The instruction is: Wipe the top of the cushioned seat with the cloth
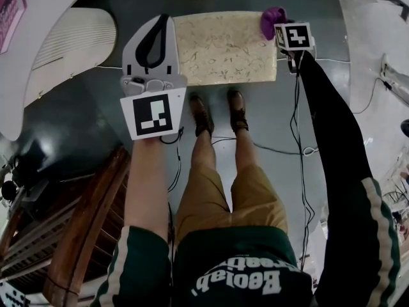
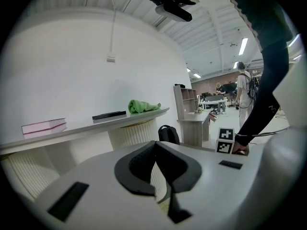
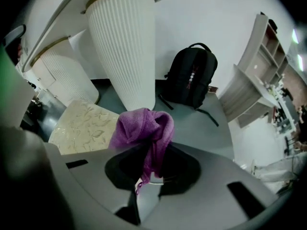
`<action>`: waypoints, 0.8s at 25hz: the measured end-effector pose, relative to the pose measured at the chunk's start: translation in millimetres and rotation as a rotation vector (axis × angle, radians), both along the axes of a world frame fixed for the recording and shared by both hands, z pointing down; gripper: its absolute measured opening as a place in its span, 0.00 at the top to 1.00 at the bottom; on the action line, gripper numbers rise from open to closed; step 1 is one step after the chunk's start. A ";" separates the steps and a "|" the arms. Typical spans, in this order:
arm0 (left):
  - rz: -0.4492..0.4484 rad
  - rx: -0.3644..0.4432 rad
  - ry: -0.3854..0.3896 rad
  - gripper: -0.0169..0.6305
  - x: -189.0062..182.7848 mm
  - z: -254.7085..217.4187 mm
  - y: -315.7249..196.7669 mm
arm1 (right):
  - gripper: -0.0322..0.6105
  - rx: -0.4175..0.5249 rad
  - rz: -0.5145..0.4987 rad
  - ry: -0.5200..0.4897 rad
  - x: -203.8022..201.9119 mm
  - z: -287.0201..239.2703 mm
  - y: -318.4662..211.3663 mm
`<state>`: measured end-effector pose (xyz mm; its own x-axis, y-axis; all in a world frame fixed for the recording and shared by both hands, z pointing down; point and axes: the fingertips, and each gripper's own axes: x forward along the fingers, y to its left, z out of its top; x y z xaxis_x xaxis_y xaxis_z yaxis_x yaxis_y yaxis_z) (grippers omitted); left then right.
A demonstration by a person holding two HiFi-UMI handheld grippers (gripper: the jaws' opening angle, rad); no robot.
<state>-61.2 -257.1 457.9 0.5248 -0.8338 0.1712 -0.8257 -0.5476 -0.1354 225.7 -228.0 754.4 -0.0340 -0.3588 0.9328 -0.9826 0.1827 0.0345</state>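
Observation:
The cushioned seat [image 1: 223, 47] is a cream rectangle with a leaf pattern, lying on the floor just ahead of the person's shoes; its corner [image 3: 84, 126] shows in the right gripper view. My right gripper [image 1: 276, 24] hovers at the seat's far right corner, shut on a bunched purple cloth [image 3: 144, 128], also visible as a purple lump [image 1: 272, 19] in the head view. My left gripper [image 1: 154, 47] hangs over the seat's left edge, its dark pads together with nothing between them; in its own view it [image 2: 156, 169] points out across the room.
A white ribbed pedestal [image 3: 125, 47] stands right behind the seat, with a black backpack [image 3: 191, 78] beside it. A curved white counter [image 2: 86, 126] carries a green cloth [image 2: 141, 106] and books. Cables [image 1: 291, 149] trail on the floor to the right. Wooden furniture [image 1: 83, 235] sits at lower left.

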 end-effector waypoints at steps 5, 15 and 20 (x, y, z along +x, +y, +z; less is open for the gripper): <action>-0.003 -0.009 0.008 0.95 -1.6 1.0 4.2 | 0.85 0.019 0.006 0.016 -0.6 -3.9 -0.6; -0.050 -0.010 0.016 0.95 -37.7 3.7 10.2 | 0.85 0.264 -0.079 -0.215 -109.0 -52.4 5.1; -0.075 -0.010 0.020 0.95 -66.3 4.5 10.4 | 0.85 0.273 -0.099 -0.362 -208.4 -70.5 5.8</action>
<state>-127.5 -246.7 462.4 0.4644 -0.8693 0.1694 -0.8670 -0.4852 -0.1135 17.3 -222.2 683.9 -0.3866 -0.5680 0.7266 -0.9185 0.3082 -0.2477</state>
